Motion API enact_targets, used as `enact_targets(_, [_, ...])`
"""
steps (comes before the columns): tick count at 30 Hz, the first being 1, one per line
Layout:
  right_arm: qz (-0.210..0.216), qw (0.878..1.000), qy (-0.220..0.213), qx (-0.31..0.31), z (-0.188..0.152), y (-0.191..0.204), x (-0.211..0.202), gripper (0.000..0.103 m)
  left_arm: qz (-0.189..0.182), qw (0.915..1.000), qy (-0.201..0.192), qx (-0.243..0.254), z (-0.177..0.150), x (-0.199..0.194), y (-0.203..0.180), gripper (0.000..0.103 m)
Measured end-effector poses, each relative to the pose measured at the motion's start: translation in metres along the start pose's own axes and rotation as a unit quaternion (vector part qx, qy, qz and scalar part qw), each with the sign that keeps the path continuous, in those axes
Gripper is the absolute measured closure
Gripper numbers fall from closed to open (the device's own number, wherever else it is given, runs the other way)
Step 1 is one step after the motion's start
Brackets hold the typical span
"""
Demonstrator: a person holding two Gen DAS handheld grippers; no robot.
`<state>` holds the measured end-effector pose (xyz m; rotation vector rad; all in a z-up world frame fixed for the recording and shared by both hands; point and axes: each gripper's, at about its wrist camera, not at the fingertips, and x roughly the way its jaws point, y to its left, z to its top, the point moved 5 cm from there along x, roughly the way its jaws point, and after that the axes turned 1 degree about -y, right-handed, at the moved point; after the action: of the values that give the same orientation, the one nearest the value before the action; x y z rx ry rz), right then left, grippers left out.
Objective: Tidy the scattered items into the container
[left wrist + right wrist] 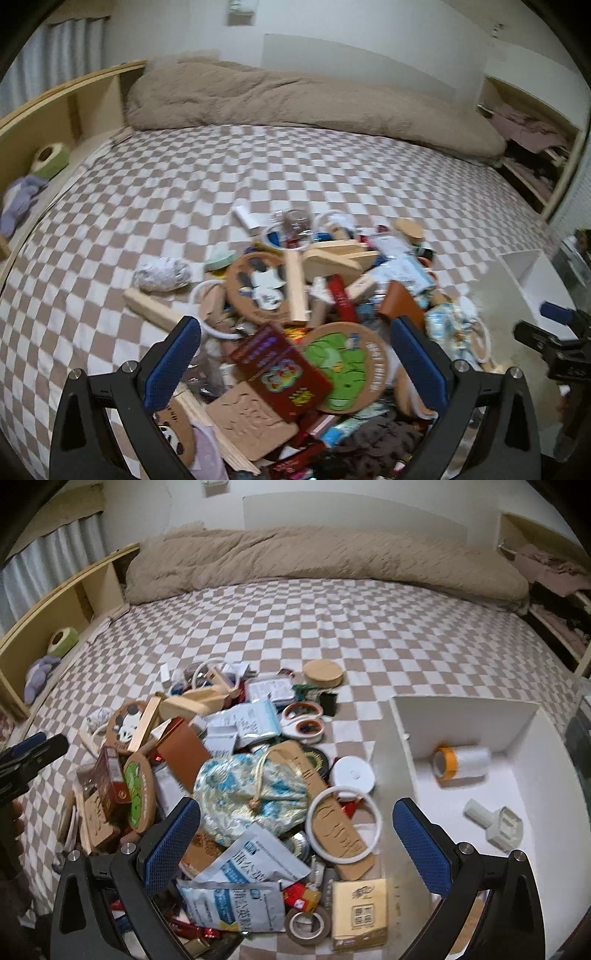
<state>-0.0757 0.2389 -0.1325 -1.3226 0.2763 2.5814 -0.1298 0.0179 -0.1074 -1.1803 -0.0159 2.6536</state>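
Taking the white open-topped box [517, 738] as the landmark, nearly everything still to be tidied lies to its left, heaped on the brown-and-white checked bedcover [332, 627].

Farthest left of the box, the left gripper [295, 363] hangs over the heap with its blue-padded jaws spread wide and nothing between them. Beneath it a dark red printed card packet [282, 373] overlaps a round cork coaster with a green design [343, 365]. Closing here could catch both flat pieces at once, or slide off their thin edges.

Nearer the box, the right gripper [295, 843] is likewise spread and empty, above a blue-and-cream floral drawstring pouch [251, 794] and a thin white plastic ring [343, 823] lying on a tan wooden cut-out strip [332, 827]. The pouch is soft and probably slumps in a pinch; its cord could drag neighbours along. Lifting the ring may snag the strip.

Inside the box, a roll of clear film on an orange core [461, 764] lies on its side and a pale square-based plastic fitting [495, 823] sits beside it. A careless drop could send the roll rolling, or clip the box wall.
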Motion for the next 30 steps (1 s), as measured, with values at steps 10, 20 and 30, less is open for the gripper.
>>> enact_targets(10, [0.002,0.999,0.027,-0.034,-0.015,0.01,0.014,0.0,0.0,0.9997,0.018,-0.018,-0.024,0.039,0.024,0.0])
enact_targets(20, [0.036,0.999,0.018,-0.037,-0.022,0.017,0.022,0.0,-0.008,0.9998,0.019,0.006,-0.036,0.05,0.022,0.0])
enact_targets(30, [0.041,0.999,0.011,-0.033,-0.021,0.023,0.034,0.0,-0.011,0.9992,0.034,0.018,-0.049,0.064,0.024,0.0])
